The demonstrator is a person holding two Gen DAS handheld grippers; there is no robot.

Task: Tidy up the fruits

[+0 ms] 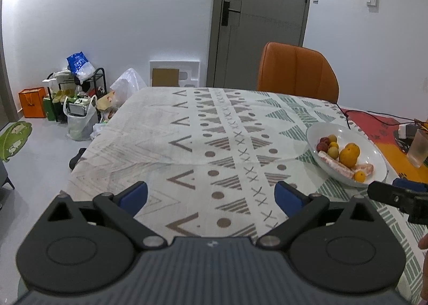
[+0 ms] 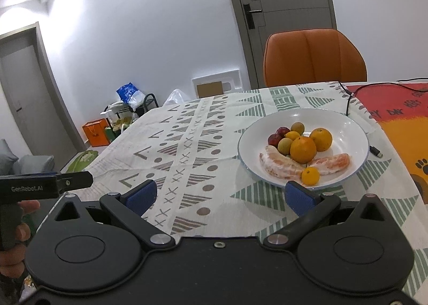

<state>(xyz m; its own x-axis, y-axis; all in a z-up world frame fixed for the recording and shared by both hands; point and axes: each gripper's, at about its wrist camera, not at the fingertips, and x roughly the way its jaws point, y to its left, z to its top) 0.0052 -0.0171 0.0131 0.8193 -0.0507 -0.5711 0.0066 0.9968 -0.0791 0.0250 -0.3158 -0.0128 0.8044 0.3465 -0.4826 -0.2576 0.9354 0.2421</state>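
Observation:
A white plate (image 2: 355,141) rests on the patterned tablecloth and holds the fruit: two oranges (image 2: 303,149), peeled pomelo segments (image 2: 278,164), a small yellow citrus (image 2: 310,176), red plums (image 2: 278,135) and greenish round fruits. In the left wrist view the same plate (image 1: 374,156) lies to the far right. My right gripper (image 2: 220,198) is open just short of the plate's near rim, nothing between its blue pads. My left gripper (image 1: 211,198) is open over bare tablecloth, left of the plate.
An orange chair (image 2: 314,57) stands at the table's far side. A black cable (image 2: 347,106) and a red-orange mat (image 2: 401,123) lie right of the plate. A glass (image 1: 418,149) stands on that mat. Bags and a rack (image 1: 75,96) crowd the floor by the wall.

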